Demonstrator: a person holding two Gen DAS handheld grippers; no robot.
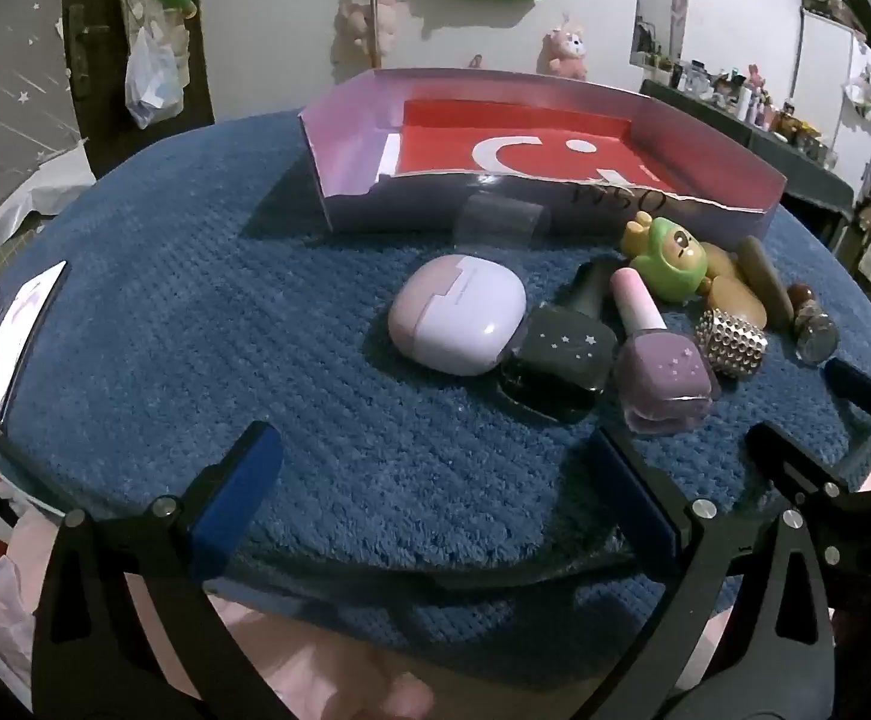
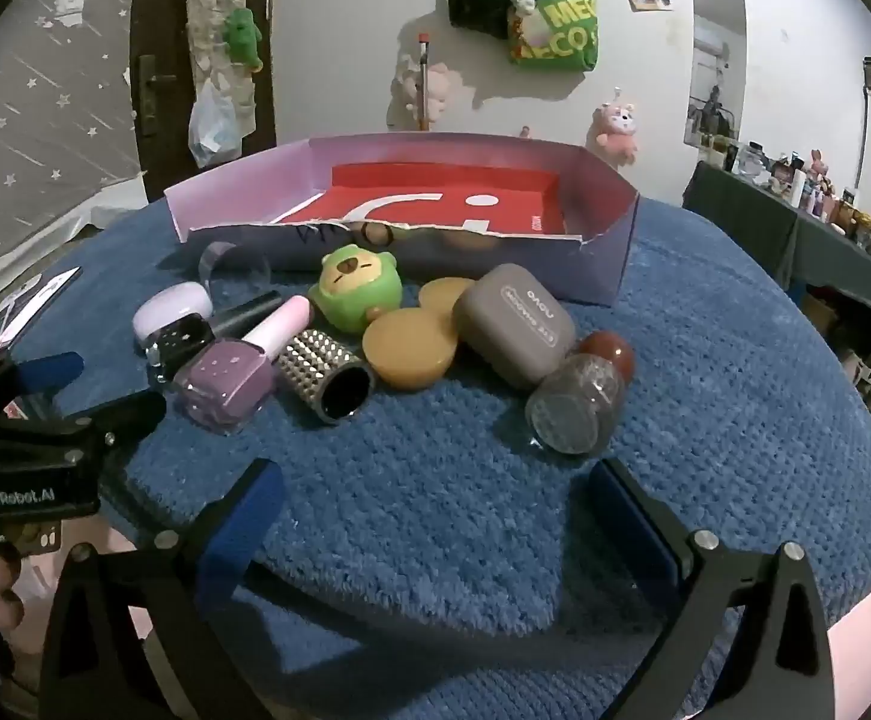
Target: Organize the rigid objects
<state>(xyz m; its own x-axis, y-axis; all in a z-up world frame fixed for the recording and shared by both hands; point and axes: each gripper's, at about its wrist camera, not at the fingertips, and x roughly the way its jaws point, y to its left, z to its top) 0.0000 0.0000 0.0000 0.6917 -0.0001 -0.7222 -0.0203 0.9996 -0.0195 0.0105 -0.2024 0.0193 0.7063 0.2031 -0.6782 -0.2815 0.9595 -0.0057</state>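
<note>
Both grippers hang wide open and empty over the near edge of the blue mat (image 2: 465, 510): my left gripper (image 1: 435, 498) and my right gripper (image 2: 435, 516) each grip nothing, jaws spread as far as they go, angled down toward the pile

Nothing is sorted yet, I judge; this looks like the start, with picking a first item the step in hand. My landmark is the shallow box (image 2: 606, 276) with the red sheet inside. All the small things lie just in front of its torn near wall: the green bear toy (image 2: 354, 294) closest to it, the grey case (image 2: 516, 333) beside that, 2 amber discs (image 2: 408, 348) between them, the studded tube (image 2: 321, 375), purple polish bottle (image 2: 225, 381), black polish bottle (image 1: 558, 354) and lilac earbud case (image 1: 456, 321) farther out, and the brown-capped jar (image 2: 576, 405) farthest toward me

Next I need 1 free-standing piece; the jar looks easiest for my right gripper, though round and likely to roll

Items overlap, so their contact points are hidden, and the box floor behind the near wall is partly out of sight
</note>
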